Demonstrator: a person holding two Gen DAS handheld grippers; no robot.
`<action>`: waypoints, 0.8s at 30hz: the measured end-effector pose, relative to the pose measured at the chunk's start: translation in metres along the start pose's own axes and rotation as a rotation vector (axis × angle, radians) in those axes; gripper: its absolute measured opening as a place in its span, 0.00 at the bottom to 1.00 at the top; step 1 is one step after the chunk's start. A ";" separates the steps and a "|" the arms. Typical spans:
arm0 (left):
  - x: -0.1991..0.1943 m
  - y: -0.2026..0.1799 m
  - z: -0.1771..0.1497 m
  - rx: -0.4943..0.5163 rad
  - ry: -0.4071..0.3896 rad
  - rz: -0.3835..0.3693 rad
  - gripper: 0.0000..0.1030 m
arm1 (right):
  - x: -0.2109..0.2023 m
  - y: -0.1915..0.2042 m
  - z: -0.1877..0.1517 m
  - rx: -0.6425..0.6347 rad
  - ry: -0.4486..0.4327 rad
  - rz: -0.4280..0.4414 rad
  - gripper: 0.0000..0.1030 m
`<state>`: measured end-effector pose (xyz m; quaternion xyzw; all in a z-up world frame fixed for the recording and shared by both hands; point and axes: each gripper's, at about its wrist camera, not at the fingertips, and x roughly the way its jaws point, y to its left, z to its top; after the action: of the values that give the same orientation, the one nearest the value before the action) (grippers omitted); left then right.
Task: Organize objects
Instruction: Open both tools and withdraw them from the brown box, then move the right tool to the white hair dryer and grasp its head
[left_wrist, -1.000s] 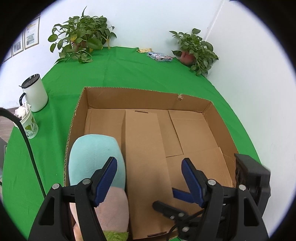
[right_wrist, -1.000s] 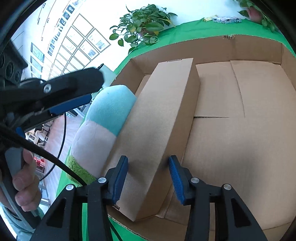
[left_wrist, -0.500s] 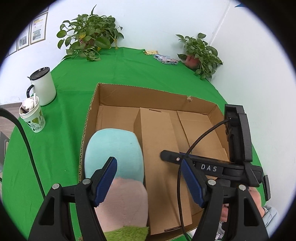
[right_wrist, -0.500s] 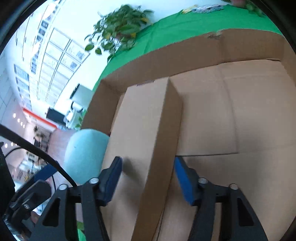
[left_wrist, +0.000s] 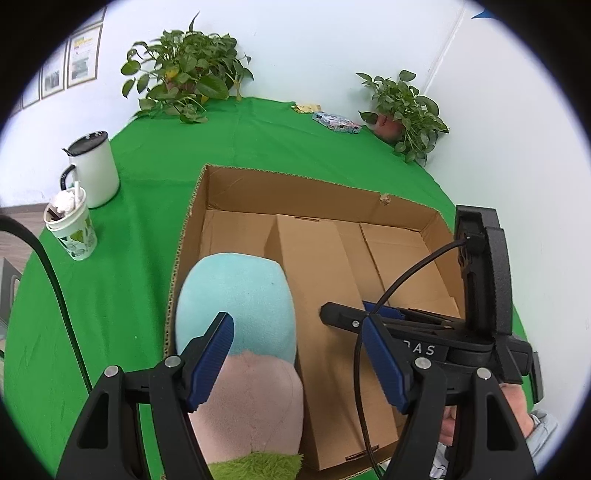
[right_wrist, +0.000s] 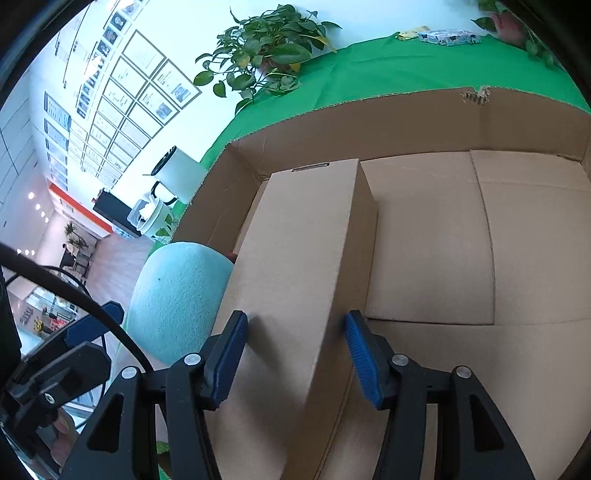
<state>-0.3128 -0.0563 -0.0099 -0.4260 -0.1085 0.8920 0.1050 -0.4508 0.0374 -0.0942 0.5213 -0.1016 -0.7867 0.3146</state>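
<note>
Two things already sit inside the big open carton (left_wrist: 258, 184): a long narrow cardboard box (right_wrist: 295, 258) lying flat on the carton floor, and a plush toy (left_wrist: 240, 314) wedged between that box and the carton's left wall. The box's long axis runs away from the person toward the far wall, and its near end lies straight ahead of the right gripper (right_wrist: 295, 354), between the blue pads. Those jaws are opening; the pads stand just off the box's two long sides, and from here I'd say they no longer press it, though the right-hand pad is close enough that I can't be sure. The box looks set down.

The left gripper (left_wrist: 299, 354) hangs above the plush with its jaws apart, holding nothing; the toy's soft body shows between and below the pads without touching them. So the left hand is nearer the toy, the right nearer the box.

The box is plain brown corrugated board, stiff, sharp-edged, with a tuck flap at the far end. The toy is rounded and fuzzy, banded pale blue, then pink, then shaggy green at the near end; it would squash under a grip. The carton's floor is folded flaps with seams, bare to the right of the box. The table wears a green cloth (left_wrist: 129, 277).
</note>
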 end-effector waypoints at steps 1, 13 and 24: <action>-0.002 -0.001 -0.002 0.004 -0.010 0.010 0.70 | -0.001 0.000 -0.001 0.009 -0.003 -0.004 0.55; -0.075 -0.036 -0.040 0.149 -0.313 0.188 0.79 | -0.105 0.038 -0.068 -0.148 -0.230 -0.234 0.99; -0.102 -0.075 -0.101 0.201 -0.388 0.253 0.79 | -0.193 0.051 -0.188 -0.240 -0.409 -0.407 0.99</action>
<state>-0.1639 -0.0023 0.0246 -0.2443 0.0170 0.9695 0.0116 -0.2147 0.1450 -0.0052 0.3211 0.0373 -0.9284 0.1831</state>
